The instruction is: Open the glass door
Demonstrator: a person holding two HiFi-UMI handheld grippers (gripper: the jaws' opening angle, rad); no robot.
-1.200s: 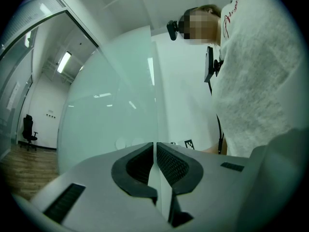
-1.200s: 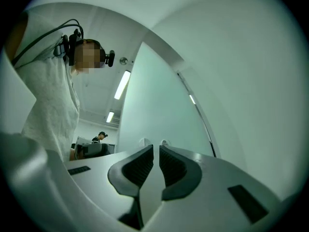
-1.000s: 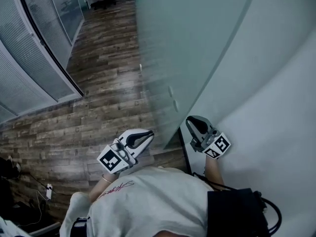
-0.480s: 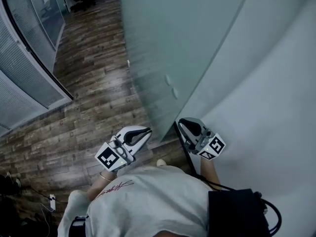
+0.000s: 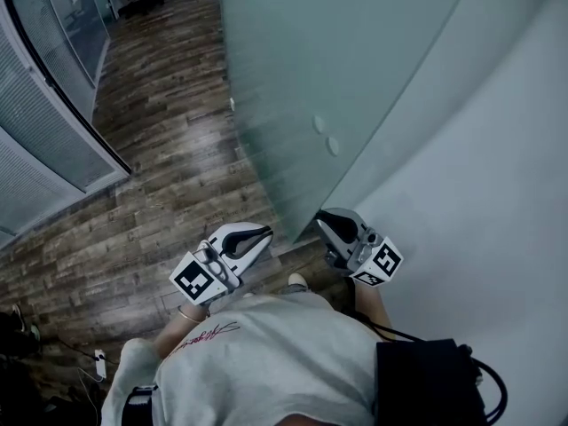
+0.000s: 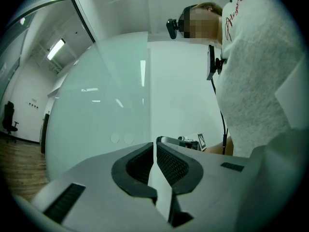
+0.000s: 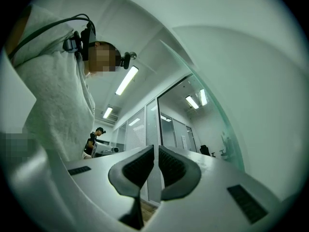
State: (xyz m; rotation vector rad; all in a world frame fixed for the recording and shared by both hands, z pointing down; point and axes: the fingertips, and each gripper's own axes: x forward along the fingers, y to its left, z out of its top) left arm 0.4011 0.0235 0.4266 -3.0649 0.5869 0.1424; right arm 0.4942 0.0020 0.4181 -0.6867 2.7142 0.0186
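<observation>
Right tool (image 5: 327, 222) beside upright glass door (image 5: 311, 69)

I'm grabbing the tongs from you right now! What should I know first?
Left tongs: shut, empty, held out over the wood floor.
Right tongs: shut, empty, close to the near edge of the glass door; I cannot tell if they touch it.
Done: the door looks swung partly open, angled toward the white wall.
Left: probably push that edge further. No handle shows.
</observation>
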